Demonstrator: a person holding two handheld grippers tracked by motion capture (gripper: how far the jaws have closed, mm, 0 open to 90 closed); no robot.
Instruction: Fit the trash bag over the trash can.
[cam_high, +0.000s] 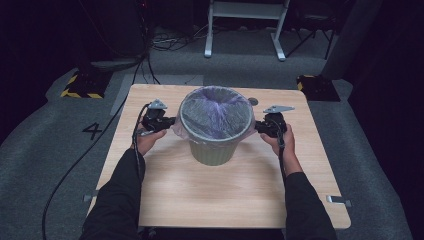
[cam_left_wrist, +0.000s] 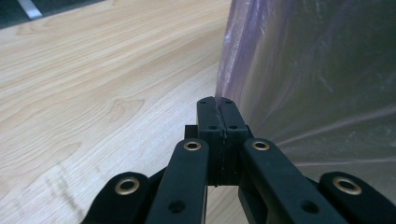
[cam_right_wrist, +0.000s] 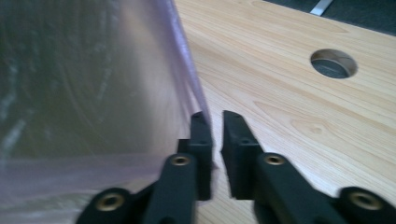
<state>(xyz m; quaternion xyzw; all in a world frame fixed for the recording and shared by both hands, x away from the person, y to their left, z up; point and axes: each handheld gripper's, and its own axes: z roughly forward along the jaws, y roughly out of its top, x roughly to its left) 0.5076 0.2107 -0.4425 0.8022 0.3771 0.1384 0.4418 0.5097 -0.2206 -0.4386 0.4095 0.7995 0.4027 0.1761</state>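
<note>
- In the high view the bin (cam_high: 216, 150) hides the tips of both grippers' jaws, so neither grip can be read there.
- The right gripper view is blurred; the bag's (cam_right_wrist: 84, 79) film runs off its left and top edges.
- The near corners of the counter (cam_high: 225, 200) sit under the person's dark sleeves (cam_high: 117, 200).

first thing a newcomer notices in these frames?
The pale green bin in the middle of the wooden table, lined with a translucent purple bag folded over its rim. Next, a gripper at each flank: the left gripper is pinched shut on the bag's film, and the right gripper has its jaws slightly apart with the film's edge beside one of them.
</note>
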